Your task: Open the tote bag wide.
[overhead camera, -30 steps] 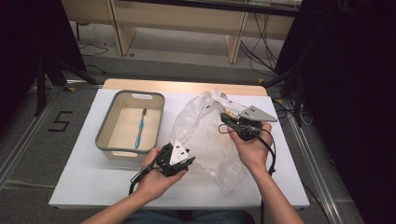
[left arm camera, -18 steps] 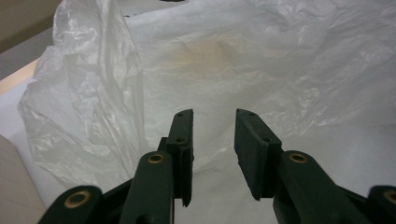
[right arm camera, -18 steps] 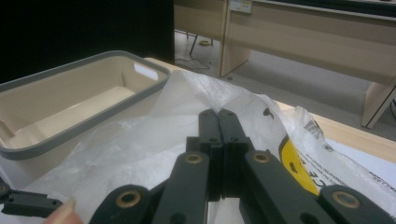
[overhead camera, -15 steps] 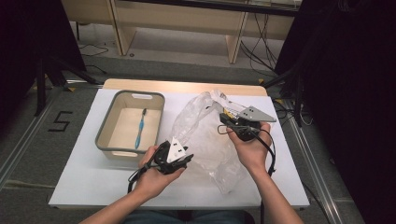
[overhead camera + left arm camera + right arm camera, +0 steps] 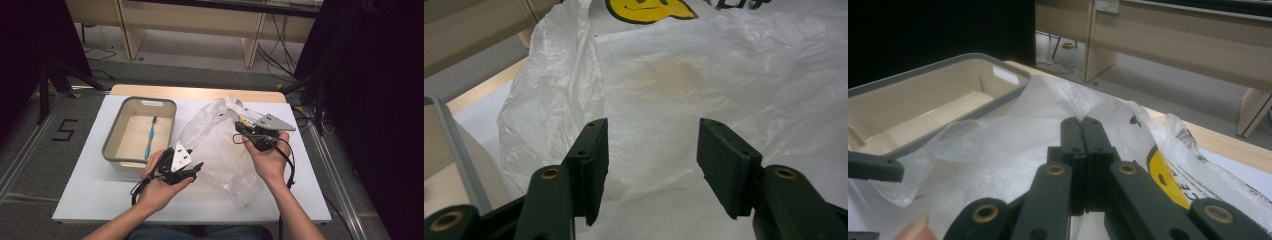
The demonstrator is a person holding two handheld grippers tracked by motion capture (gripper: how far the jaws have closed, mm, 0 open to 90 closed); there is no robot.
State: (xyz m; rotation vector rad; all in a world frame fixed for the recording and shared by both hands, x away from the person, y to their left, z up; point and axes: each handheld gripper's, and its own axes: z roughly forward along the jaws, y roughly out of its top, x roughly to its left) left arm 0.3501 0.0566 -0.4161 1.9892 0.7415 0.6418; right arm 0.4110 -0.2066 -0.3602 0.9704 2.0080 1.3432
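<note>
High view: one white-topped bench [image 5: 100, 195]; on it one beige plastic tub with a grey rim [image 5: 112, 145], one blue toothbrush [image 5: 150, 140] lying inside that tub, and one crumpled clear plastic bag [image 5: 220, 150] spread just right of the tub. Two grippers, one per hand. Left gripper [image 5: 192, 170] sits at the bag's near-left edge, just in front of the tub's near corner. Right gripper [image 5: 239, 126] is at the bag's far-right part, its grey three-cornered plate on top; the bag's upper edge rises around its tip.

Left gripper view: the two black fingers [image 5: 591, 160] stand well apart and have just been opening. Bag [image 5: 684, 100] lies ahead of and under them; the film shows through the gap, the pads do not press on it. One yellow smiley print [image 5: 649, 9] on the bag at the top. Grey rim of the tub [image 5: 454, 150] at the left edge.

Right gripper view: fingers [image 5: 1073, 135] pressed together, no gap visible. Bag film [image 5: 998, 150] bunches up right at their tips; it looks pinched there, though the film between the pads itself is hidden. Yellow print [image 5: 1160, 175] on the bag to the right. Tub [image 5: 938, 100] at left, touching the bag's edge.
</note>
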